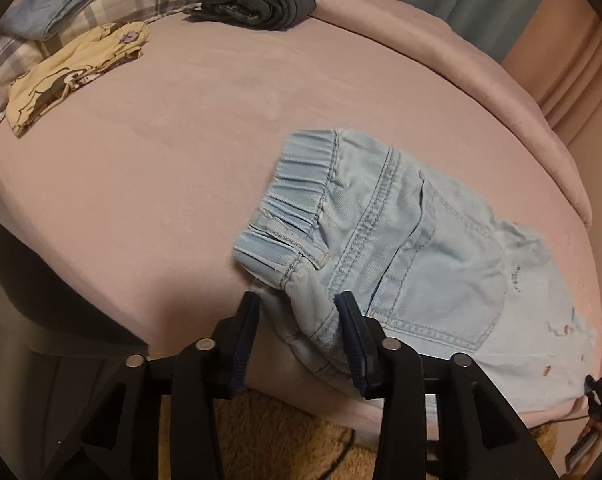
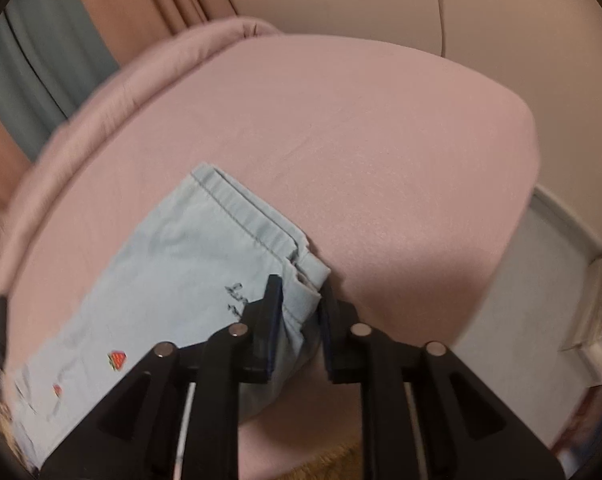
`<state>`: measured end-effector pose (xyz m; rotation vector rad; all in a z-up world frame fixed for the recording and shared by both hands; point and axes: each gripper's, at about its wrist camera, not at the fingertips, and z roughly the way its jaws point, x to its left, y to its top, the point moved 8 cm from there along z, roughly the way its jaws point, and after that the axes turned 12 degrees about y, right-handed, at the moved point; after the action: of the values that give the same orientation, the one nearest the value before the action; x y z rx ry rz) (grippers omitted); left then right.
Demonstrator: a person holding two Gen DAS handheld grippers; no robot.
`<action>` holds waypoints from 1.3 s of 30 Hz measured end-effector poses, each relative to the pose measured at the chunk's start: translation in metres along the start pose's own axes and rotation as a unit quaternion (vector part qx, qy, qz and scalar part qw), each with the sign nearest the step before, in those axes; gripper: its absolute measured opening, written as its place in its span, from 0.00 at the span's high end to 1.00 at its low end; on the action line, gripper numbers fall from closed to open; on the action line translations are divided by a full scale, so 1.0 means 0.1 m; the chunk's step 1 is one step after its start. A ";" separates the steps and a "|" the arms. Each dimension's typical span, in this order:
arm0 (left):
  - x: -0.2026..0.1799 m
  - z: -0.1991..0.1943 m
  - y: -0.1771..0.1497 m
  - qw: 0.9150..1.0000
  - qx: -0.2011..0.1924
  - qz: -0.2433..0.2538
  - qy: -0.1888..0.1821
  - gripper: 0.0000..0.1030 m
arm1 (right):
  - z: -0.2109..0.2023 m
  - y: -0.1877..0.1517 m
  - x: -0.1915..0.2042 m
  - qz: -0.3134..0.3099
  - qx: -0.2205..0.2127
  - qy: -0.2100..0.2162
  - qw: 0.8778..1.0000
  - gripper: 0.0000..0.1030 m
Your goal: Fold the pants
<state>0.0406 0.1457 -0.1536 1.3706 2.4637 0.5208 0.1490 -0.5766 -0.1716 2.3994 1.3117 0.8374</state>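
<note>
Left tool (image 1: 299, 308) sat at the waistband end of the pants (image 1: 401, 248), fingers spread w/ a bunched bit of the waist corner between them; fabric touched the right-side pad but whether it was actually clamped couldn't be told. Right tool (image 2: 299, 300) sat at the opposite end, by the leg hems, fingers also apart w/ the hem corner drooping between them, not visibly squeezed. Pants lay flat on the pink bed (image 1: 181, 160), near its front edge, legs already stacked one on the other, back pocket up. Long axis ran roughly across the bed's front edge, waistband toward the left tool, hems toward the right tool, so each tool was at its own end & neither needed to reach across. Judging from that, next fold probably meant bringing one end over along that axis, hems to waist or vice versa. Other folded clothes (image 1: 257, 2) sat well apart at the far side of the bed.
</note>
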 end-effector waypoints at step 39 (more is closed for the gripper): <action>-0.81 0.47 0.46 0.993 0.006 0.050 -0.108 0.86 | 0.85 -2.35 4.70 -0.400 0.199 0.227 0.865 0.91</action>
<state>0.1359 0.1076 -0.1702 1.4767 2.2399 0.3577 0.2397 -0.0522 -0.1890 1.5993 2.6123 0.9388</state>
